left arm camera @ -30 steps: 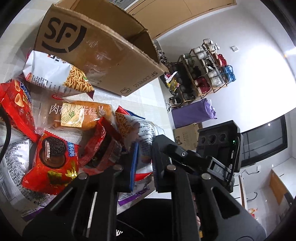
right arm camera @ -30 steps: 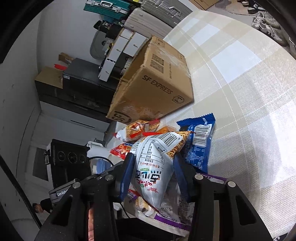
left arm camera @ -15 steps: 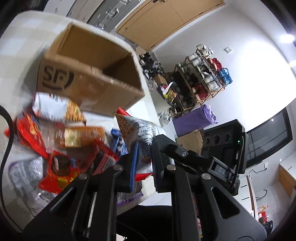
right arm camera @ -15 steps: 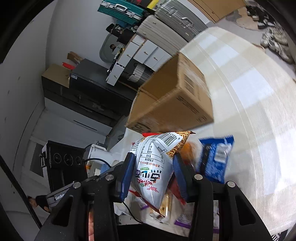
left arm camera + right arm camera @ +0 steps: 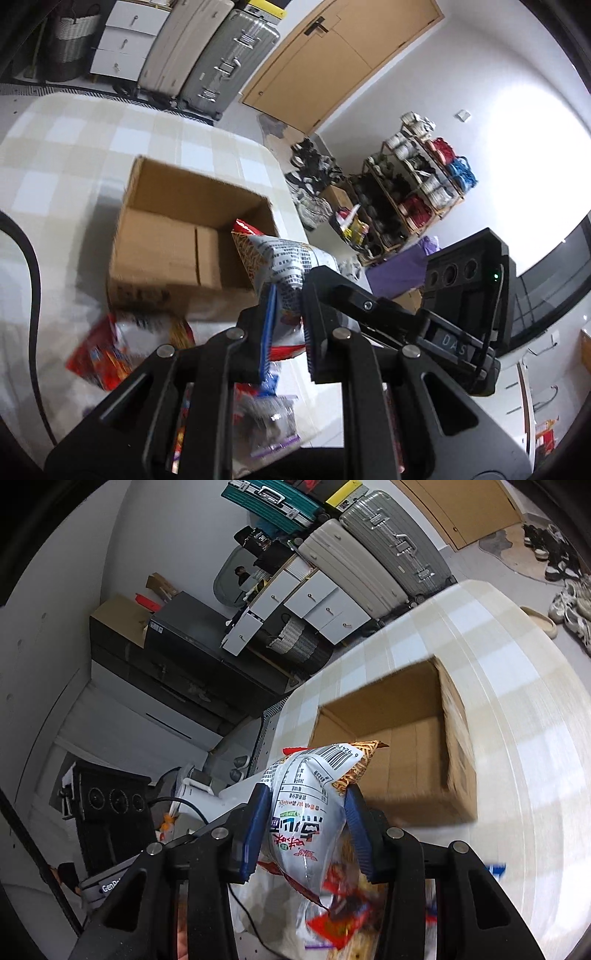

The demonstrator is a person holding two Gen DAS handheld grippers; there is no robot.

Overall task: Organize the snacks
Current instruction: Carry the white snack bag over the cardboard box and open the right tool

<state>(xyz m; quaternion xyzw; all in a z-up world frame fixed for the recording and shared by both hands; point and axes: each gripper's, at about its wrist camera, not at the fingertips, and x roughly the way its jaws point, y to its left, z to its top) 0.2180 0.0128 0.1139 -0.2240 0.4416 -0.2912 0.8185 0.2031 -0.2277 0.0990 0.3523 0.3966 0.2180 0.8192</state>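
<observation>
Both grippers grip one silver snack bag with red and orange print, held in the air. In the left wrist view my left gripper (image 5: pixel 286 325) is shut on the bag (image 5: pixel 284 258), just this side of the open cardboard box (image 5: pixel 177 236). In the right wrist view my right gripper (image 5: pixel 304 814) is shut on the same bag (image 5: pixel 306 812), whose barcode end points at the box (image 5: pixel 402 753). The box interior looks empty. Other snack packets (image 5: pixel 107 354) lie blurred on the table below.
The checked tablecloth (image 5: pixel 74 140) extends behind and left of the box. A black cable (image 5: pixel 29 273) runs along the left. More packets (image 5: pixel 343 919) lie under the right gripper. Suitcases (image 5: pixel 373 550), drawers and a shoe rack (image 5: pixel 413 192) stand off the table.
Both grippers have lifted the silver bag up off the pile and toward the box. The box opening now shows from above and the packet pile has dropped lower in view.
</observation>
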